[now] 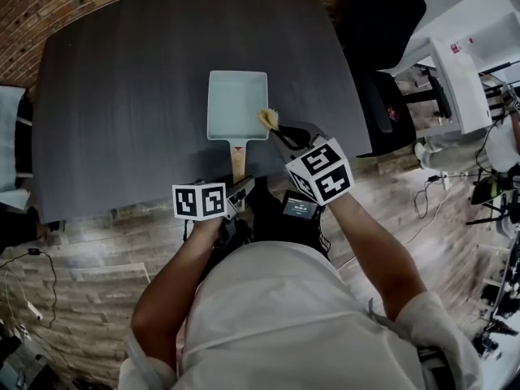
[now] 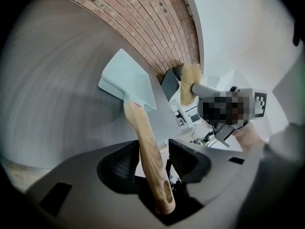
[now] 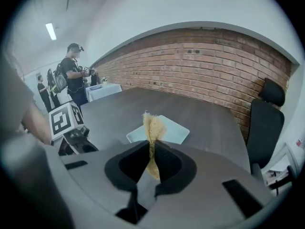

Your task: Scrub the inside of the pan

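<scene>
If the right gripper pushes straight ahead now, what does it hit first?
Probably the pan: the scrubber in the right gripper points toward its near edge, though depth is unclear.

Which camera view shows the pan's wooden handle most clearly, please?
The left gripper view: the wooden handle shows whole and close. The head view shows only a short stretch of it; the right gripper view does not show it.

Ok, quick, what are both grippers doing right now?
Left gripper: open, pan handle loose between its jaws.
Right gripper: closed on the scrubber.
</scene>
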Demonstrator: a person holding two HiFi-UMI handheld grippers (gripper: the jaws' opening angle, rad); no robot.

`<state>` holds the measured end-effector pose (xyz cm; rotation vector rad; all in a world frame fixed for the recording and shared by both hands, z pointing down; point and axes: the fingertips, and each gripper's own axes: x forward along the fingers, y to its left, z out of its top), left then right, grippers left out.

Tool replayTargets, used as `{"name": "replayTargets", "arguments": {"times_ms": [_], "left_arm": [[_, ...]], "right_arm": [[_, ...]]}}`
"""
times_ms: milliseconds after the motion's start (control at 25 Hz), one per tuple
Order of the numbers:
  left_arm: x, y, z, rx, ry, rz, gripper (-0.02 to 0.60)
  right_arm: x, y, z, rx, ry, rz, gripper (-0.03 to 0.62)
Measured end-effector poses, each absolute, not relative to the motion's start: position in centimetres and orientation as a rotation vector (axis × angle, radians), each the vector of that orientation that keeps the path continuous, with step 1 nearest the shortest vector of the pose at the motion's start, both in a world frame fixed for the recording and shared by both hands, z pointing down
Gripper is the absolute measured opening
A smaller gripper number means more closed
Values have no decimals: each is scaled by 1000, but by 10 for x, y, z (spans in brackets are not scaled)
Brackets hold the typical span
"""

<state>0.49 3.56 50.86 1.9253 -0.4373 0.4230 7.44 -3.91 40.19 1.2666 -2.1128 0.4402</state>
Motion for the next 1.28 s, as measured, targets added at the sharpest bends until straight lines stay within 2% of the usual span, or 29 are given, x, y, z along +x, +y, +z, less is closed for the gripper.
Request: {"name": "replayTargets", "arguments": {"times_ms": [680,880,1120,1280], "left_arm": [[47,28,507,1942,-491,430,197],[36,32,496,2035,-633,409,238],[4,54,475,2029,-845,336,247],[-15,81,437,2019,-969,174,247]], "right_arm": [[150,18,398,1340,-2142,549,40],[186,40,396,1327,-2174,564,40],[222,65,390,1326,-2225,603,40],[235,82,382,1302,-2271,591,40]]}}
